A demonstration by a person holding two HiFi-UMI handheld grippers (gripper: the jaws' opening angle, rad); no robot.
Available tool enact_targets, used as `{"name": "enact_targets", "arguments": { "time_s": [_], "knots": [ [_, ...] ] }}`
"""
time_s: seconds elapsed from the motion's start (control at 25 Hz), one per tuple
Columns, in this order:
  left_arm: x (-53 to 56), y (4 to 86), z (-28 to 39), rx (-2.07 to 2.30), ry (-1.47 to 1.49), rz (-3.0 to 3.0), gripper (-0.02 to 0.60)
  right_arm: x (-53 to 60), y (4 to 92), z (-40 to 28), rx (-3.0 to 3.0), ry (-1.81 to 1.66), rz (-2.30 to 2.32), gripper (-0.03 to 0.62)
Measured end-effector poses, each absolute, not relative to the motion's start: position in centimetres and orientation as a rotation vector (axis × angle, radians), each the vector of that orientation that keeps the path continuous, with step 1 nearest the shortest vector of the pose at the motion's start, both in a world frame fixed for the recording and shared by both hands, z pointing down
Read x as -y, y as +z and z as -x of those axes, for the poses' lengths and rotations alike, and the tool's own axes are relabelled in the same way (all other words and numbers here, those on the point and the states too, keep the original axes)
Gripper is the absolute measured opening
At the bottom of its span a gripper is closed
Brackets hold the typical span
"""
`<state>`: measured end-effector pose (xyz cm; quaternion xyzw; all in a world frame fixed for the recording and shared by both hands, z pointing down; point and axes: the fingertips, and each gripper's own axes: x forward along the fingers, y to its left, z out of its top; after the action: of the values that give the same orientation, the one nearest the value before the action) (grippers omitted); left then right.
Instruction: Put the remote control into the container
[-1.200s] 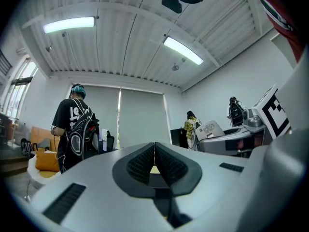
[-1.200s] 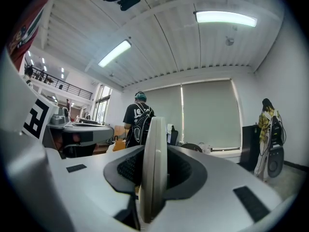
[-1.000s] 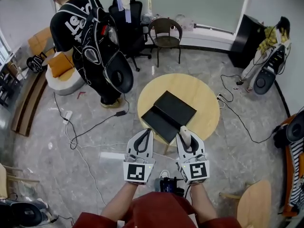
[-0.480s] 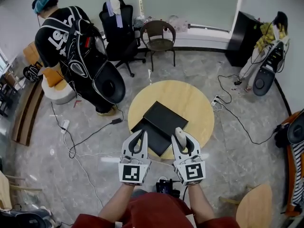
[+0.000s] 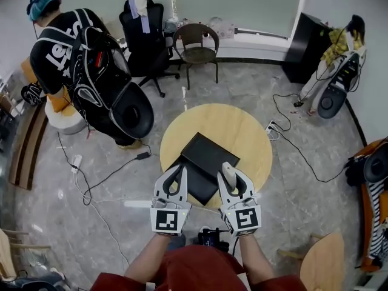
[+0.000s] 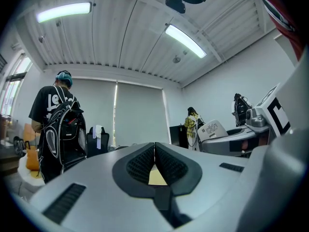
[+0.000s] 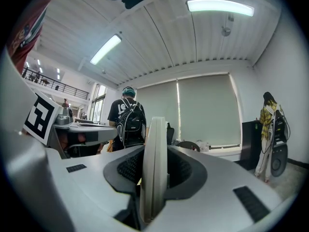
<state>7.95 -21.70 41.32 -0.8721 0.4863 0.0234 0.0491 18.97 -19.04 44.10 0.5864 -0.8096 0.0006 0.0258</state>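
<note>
A pale grey remote control (image 7: 154,166) stands on edge between the jaws of my right gripper (image 5: 231,176), which is shut on it; its tip (image 5: 227,171) pokes up over the near edge of the round wooden table (image 5: 242,129). A black open box, the container (image 5: 209,156), lies on the table with its lid (image 5: 193,180) beside it, just beyond both grippers. My left gripper (image 5: 177,176) is shut with nothing in it, its tips meeting (image 6: 154,146), at the table's near left edge.
A person with a black backpack (image 5: 91,71) stands at the far left. A black office chair (image 5: 145,35) and a brown chair (image 5: 197,44) stand behind the table. Cables (image 5: 297,144) run over the marble floor. A black cabinet (image 5: 306,41) is at the back right.
The view has shifted a little to the right and closer to the table. Both grippers keep their places before me, the right one still holding the remote control.
</note>
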Motion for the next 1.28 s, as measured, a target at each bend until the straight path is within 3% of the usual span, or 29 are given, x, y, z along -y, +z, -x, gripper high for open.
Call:
{"name": "enact_targets", "arguments": {
  "time_s": [0.48,1.28],
  "knots": [
    [25.8,41.0,-2.7,-1.440,0.146,2.696,0.017,22.3,43.1,-13.6,2.434,-0.042,-1.828,0.120],
    [27.5,41.3,0.3,-1.489,0.116,2.671,0.017,25.1,44.4,-11.3,2.417,0.011,-1.776,0.120]
  ]
}}
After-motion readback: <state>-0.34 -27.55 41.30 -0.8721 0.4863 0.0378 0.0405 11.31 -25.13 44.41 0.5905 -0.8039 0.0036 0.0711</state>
